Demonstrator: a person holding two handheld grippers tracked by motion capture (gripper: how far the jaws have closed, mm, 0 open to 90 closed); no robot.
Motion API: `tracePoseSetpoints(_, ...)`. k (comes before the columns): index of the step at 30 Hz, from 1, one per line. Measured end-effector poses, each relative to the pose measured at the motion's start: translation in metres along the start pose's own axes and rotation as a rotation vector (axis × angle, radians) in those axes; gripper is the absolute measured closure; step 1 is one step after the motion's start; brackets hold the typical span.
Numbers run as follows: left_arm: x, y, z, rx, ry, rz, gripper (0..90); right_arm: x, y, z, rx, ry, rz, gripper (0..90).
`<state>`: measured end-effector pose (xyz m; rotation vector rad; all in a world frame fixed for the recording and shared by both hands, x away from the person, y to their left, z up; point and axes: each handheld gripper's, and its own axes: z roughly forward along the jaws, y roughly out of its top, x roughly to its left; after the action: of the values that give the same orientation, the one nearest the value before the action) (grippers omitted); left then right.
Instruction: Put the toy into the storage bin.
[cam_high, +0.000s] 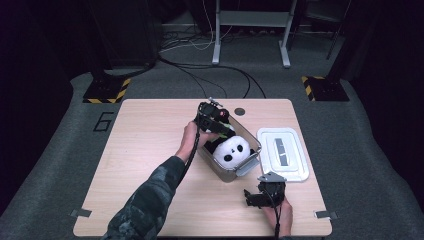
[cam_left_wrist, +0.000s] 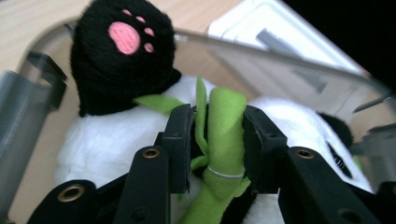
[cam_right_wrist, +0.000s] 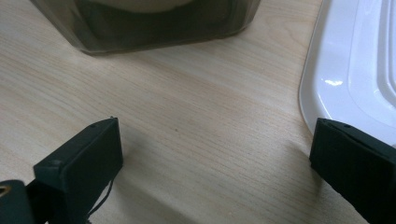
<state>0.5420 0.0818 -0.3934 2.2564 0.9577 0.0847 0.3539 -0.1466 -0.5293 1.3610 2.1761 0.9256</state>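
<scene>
Lay in the clear bin mid-table: a panda toy, white with black limbs, pink paw pad up. Left gripper clamped its jaws on the panda's green felt stalk, seen close in the left gripper view. Right gripper rested wide open, gripping nothing, near the white lid beside the bin.

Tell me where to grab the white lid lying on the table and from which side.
Take the white lid by its near rim, coming in low from the person's side with the right tool. The lid lies flat, so its thin edge is likely the only part the jaws can span; they already stand wide open beside it.
</scene>
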Motion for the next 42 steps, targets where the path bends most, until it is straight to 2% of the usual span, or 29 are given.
tracePoseSetpoints(7,-0.010,0.004,0.011,0.098,0.078,0.037,66.4,0.000,0.000,0.000,-0.001,0.000,0.000,1.9)
tracePoseSetpoints(11,-0.013,0.005,0.011,0.100,0.087,0.062,65.4,0.000,0.000,0.000,-0.002,-0.002,-0.001,2.1)
tracePoseSetpoints(13,-0.013,0.004,0.005,0.076,0.081,0.063,58.3,0.000,0.000,0.000,-0.002,-0.002,-0.001,2.1)
tracePoseSetpoints(14,-0.013,0.003,0.002,0.052,0.070,0.065,51.3,0.000,0.000,0.000,-0.002,-0.002,-0.001,2.1)
tracePoseSetpoints(15,-0.013,0.002,-0.001,0.039,0.086,0.063,47.2,0.000,0.000,0.000,-0.002,-0.002,0.000,2.1)
tracePoseSetpoints(17,-0.010,-0.002,-0.009,-0.005,0.060,0.042,37.8,0.000,0.000,0.000,-0.002,-0.002,0.000,2.1)
tracePoseSetpoints(21,-0.008,-0.011,-0.026,-0.072,0.049,0.021,27.9,0.000,0.000,0.000,-0.002,-0.002,0.000,2.1)
tracePoseSetpoints(24,-0.009,-0.018,-0.035,-0.091,0.027,0.019,20.8,0.000,0.000,0.000,-0.003,-0.003,0.000,2.1)
tracePoseSetpoints(27,-0.015,-0.023,-0.037,-0.090,0.010,0.041,16.8,0.000,0.000,0.000,-0.002,-0.002,0.000,2.1)
tracePoseSetpoints(29,-0.021,-0.024,-0.034,-0.081,0.009,0.054,16.0,0.000,0.000,0.000,-0.003,-0.003,0.000,2.1)
tracePoseSetpoints(31,-0.025,-0.026,-0.026,-0.046,0.003,0.071,15.7,0.000,0.000,0.000,-0.002,-0.001,0.000,2.1)
tracePoseSetpoints(33,-0.028,-0.027,-0.017,-0.008,0.026,0.097,15.3,0.000,0.000,0.000,-0.003,-0.002,-0.002,2.1)
tracePoseSetpoints(35,-0.031,-0.028,-0.006,0.036,0.062,0.101,14.6,0.000,0.000,0.000,-0.003,-0.002,-0.002,2.1)
tracePoseSetpoints(41,-0.037,-0.029,0.006,0.083,0.117,0.138,14.0,0.000,0.000,0.000,-0.002,-0.002,0.000,2.1)
tracePoseSetpoints(42,-0.037,-0.029,0.008,0.091,0.115,0.139,13.9,0.000,0.000,0.000,0.000,0.000,-0.003,2.1)
